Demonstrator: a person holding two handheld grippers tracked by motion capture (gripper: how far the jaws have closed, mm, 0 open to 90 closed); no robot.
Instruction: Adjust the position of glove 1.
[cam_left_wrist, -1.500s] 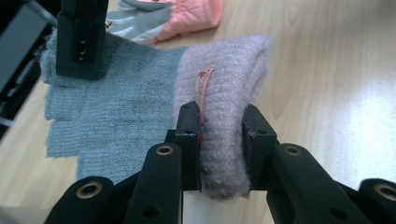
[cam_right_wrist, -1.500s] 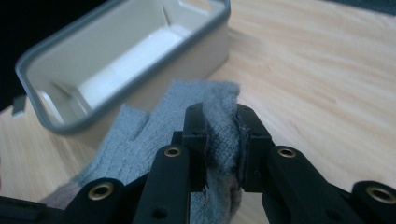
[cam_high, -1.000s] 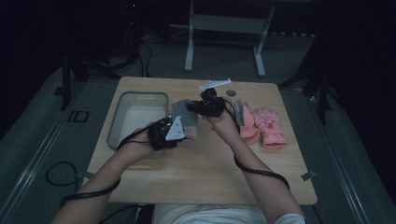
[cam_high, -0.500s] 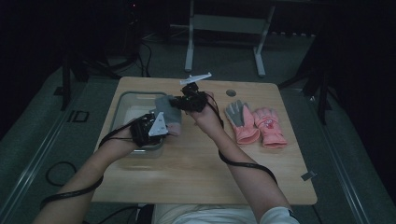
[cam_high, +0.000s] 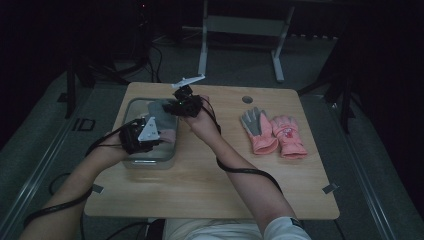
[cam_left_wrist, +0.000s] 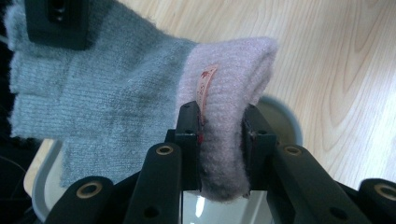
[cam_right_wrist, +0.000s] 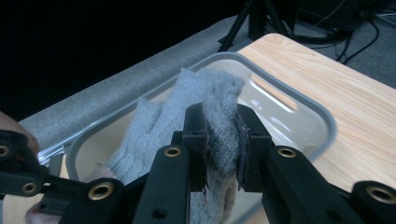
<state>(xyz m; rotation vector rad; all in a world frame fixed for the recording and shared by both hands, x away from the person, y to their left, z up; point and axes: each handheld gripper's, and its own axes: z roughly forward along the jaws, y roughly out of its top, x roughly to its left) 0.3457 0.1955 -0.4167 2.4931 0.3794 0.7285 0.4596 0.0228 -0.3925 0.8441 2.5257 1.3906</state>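
A grey knit glove (cam_high: 161, 112) with a pale pink cuff hangs stretched between the two grippers over the clear plastic bin (cam_high: 131, 111) at the table's left. Its long axis runs from the cuff at the near end of the bin, closest to the person, to the fingers at the far end.

The left gripper (cam_high: 161, 136) pinches the pink cuff. The left gripper view shows what the high view cannot: the cuff (cam_left_wrist: 224, 140) bunched thick between the pads, a small pinkish tag on it, and the grey body of the glove spreading away to the upper left.

The right gripper (cam_high: 170, 107) pinches the grey finger end. The right gripper view shows a fold of grey knit (cam_right_wrist: 223, 140) squeezed between its pads, the rest of the glove draping down into the bin (cam_right_wrist: 322, 116) below.

To the right on the wooden table (cam_high: 210, 185), well apart from the bin, a pair of pink gloves (cam_high: 274, 134) lies flat, fingers pointing away from the person.

A second ago both grippers held the glove over the table's middle, beside the bin; they have since carried it leftward over it.
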